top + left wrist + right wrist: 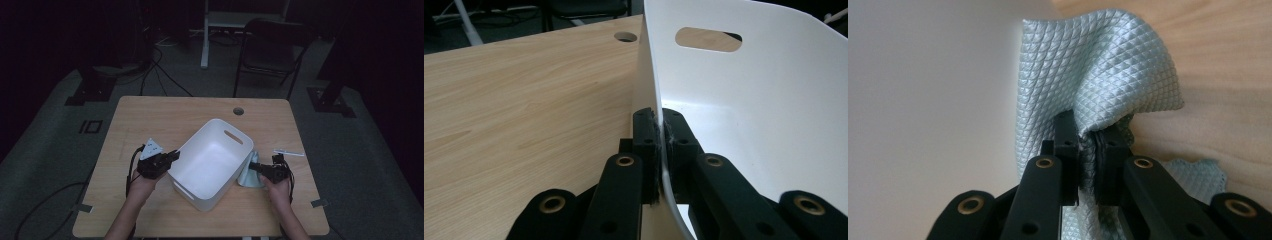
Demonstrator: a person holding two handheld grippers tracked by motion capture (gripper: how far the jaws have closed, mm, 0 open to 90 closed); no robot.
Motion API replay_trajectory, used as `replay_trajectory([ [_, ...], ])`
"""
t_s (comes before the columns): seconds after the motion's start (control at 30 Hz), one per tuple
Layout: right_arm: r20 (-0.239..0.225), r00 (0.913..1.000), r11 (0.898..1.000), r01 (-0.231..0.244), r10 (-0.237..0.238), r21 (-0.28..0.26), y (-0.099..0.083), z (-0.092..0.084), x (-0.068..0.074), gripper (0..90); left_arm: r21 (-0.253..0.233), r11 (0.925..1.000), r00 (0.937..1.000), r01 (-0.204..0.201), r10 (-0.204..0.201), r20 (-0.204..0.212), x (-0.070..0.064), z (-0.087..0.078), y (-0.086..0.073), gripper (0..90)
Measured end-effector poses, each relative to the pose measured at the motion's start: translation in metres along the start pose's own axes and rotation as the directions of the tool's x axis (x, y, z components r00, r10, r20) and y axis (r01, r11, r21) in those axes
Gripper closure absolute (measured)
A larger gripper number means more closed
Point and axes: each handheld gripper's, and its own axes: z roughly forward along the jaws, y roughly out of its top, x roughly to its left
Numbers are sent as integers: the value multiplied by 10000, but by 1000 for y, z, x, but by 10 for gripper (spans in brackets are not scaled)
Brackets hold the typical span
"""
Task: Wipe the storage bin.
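Left gripper (174, 155) clamps the white bin's (210, 150) wall, its length running diagonally; right gripper (252, 166) pinches the cloth (248, 176)

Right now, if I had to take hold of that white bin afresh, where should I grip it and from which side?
Grip the white bin by its thin upright side wall, coming in from outside at the rim, one jaw inside and one outside, as the left hand-held gripper does now. The handle slot in the far end wall is probably a workable alternative.

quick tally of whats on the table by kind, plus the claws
white plastic tub: 1
pale blue cloth: 1
small white strip: 1
claws: 2, left claw shut on the tub's wall, right claw shut on the cloth
total: 5
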Motion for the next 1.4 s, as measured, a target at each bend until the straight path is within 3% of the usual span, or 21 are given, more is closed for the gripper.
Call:
replay_trajectory([
  [0.13,-404,9991,9999,-108,106,-53,3,-6,3,838,44,10000,10000,-26,26,-85,-3,0,0,866],
  [0.3,-1135,9927,9973,330,-403,-657,11,-27,28,837,55,10000,9998,-82,83,-191,-8,2,1,865],
  [0.33,-1135,9927,9973,330,-403,-657,11,-27,28,837,55,10000,9998,-82,83,-191,-8,2,1,865],
  [0.4,-1339,9882,9933,621,-749,-972,15,-36,41,836,52,10000,9998,-63,64,-203,-8,2,1,865],
  [0.53,-1228,9882,9903,774,-915,-1154,17,-39,45,836,83,9999,9998,-104,106,-192,-8,2,1,865],
  [0.83,-648,9949,9922,704,-773,-1029,13,-29,35,836,61,9994,9991,-344,346,-225,-12,4,2,863],
  [1.4,223,9997,9998,-77,74,155,-2,6,1,836,8,9993,9987,-382,382,-351,-15,4,1,858],
])
